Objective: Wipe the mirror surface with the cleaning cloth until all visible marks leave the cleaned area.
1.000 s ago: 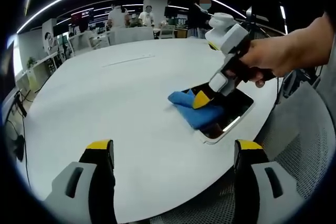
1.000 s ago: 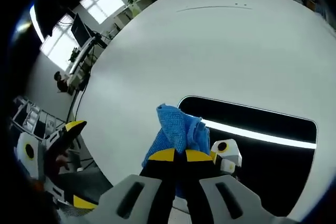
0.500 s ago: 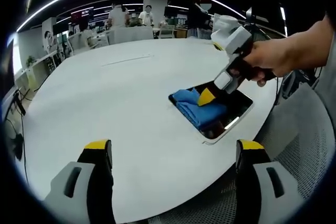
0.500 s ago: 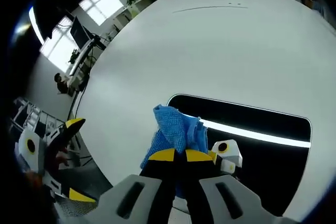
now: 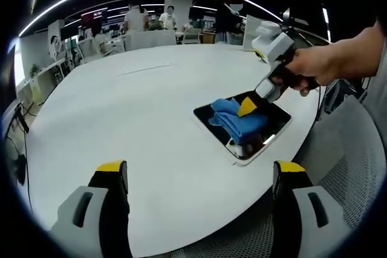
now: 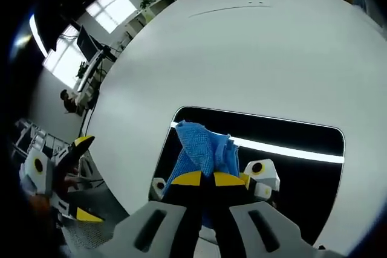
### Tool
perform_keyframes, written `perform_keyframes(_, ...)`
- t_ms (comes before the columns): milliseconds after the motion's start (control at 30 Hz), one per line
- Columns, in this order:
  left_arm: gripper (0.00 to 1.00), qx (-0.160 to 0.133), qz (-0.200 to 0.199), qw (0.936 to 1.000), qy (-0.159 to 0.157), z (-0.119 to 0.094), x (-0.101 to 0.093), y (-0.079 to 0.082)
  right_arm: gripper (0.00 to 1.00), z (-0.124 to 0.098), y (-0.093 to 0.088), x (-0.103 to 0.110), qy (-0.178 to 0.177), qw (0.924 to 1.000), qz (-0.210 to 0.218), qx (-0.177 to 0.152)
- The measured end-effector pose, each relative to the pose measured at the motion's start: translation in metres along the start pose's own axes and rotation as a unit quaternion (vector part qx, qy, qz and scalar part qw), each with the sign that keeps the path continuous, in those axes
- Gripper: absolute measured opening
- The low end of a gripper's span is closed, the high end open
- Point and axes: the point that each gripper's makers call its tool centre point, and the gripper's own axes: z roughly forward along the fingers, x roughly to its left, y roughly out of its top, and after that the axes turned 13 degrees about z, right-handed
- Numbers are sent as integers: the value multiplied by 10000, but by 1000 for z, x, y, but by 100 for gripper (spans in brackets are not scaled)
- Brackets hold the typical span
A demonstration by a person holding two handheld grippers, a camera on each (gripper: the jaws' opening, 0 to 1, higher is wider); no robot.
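Blue, folded microfibre cleaning cloth (image 6: 204,152) lies on the dark rectangular mirror (image 6: 290,161), which rests flat on the round white table (image 6: 242,58) near its edge. In the right gripper view, the right gripper (image 6: 202,179), at lower centre of the frame, has its yellow-tipped fingers (image 6: 188,179) pressed together on the cloth. In the left gripper view, the left gripper (image 5: 199,176) sits at the bottom of the frame with fingers (image 5: 113,168) spread wide over bare table, while cloth and mirror lie right of centre, under a person's hand (image 5: 314,67).
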Motion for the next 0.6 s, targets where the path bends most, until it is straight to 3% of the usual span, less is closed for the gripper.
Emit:
perform_keyframes(300, 99, 32, 22, 10000, -18, 0, -1, -2, 0, -12, 0, -27, -69, 9999, 143, -63)
perform_keyframes(600, 99, -1, 24, 10000, 3, -1, 0, 0, 0, -18, 0, -37, -72, 9998, 142, -101)
